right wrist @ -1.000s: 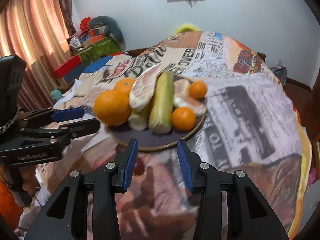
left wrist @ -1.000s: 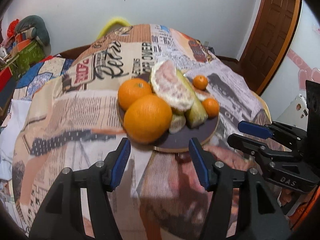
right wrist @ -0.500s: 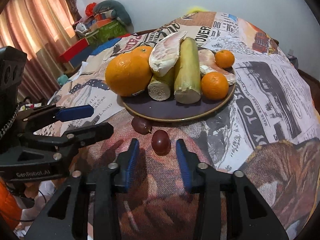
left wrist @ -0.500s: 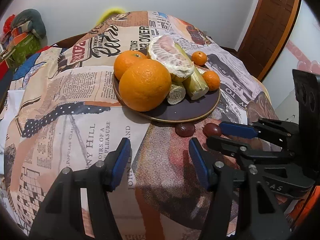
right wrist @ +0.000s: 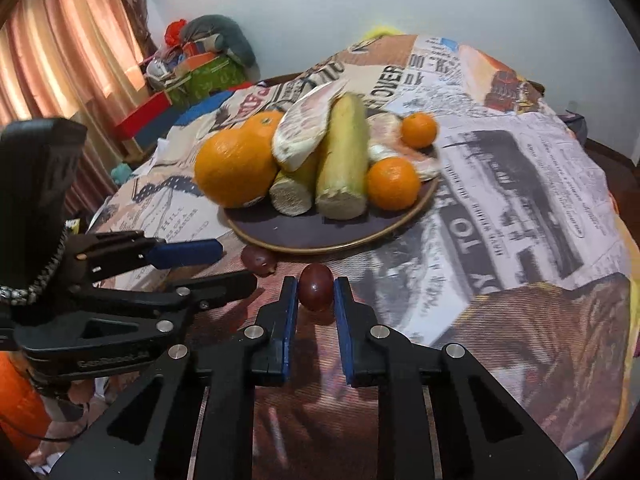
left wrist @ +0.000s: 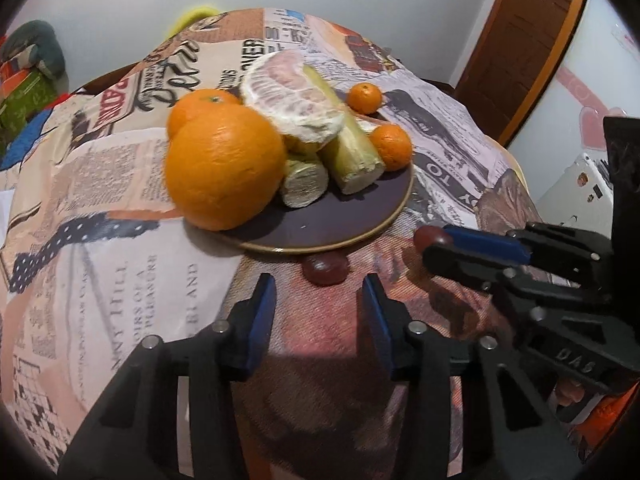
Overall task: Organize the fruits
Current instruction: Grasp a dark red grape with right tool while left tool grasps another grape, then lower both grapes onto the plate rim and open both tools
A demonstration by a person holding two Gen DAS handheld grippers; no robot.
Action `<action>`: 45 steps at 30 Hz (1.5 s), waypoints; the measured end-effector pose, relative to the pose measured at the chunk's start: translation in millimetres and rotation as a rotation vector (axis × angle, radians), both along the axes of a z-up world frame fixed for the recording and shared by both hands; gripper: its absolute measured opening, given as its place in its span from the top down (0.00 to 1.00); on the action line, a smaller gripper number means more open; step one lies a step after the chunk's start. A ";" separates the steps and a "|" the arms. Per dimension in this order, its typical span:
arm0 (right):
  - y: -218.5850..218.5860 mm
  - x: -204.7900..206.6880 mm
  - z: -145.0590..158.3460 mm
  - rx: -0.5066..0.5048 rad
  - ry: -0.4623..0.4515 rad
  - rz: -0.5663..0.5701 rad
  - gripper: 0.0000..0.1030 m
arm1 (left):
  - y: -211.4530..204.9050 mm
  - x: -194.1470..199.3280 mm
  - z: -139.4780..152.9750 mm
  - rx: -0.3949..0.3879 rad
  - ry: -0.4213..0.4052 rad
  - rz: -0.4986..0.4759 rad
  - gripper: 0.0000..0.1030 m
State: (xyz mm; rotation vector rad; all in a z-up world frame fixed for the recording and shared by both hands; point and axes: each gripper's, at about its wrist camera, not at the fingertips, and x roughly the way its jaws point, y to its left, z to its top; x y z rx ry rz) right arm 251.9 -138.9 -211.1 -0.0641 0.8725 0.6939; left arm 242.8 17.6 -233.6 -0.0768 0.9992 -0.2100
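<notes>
Dark-red grape sits on the desk between the right gripper fingers, narrowly parted, not clamped; closing comes next. Left gripper, wide open, faces the second grape.

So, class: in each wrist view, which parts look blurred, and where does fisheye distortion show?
Left wrist view: the big orange is motion-smeared, the door frame bows. Right wrist view: the plate fruit is soft, the grape between the right gripper fingers fairly sharp, the curtain curves.
</notes>
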 end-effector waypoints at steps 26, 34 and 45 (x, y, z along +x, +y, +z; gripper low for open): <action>-6.2 10.3 17.1 0.030 -0.049 -0.030 0.84 | -3.6 -4.2 29.8 0.018 -0.079 0.025 0.79; 2.1 25.9 12.7 0.019 -0.049 -0.026 0.84 | -6.5 10.6 33.8 0.017 -0.091 0.034 0.79; 1.3 38.9 -2.6 0.006 -0.019 -0.044 0.84 | -8.4 27.9 20.4 -0.004 -0.068 0.045 0.79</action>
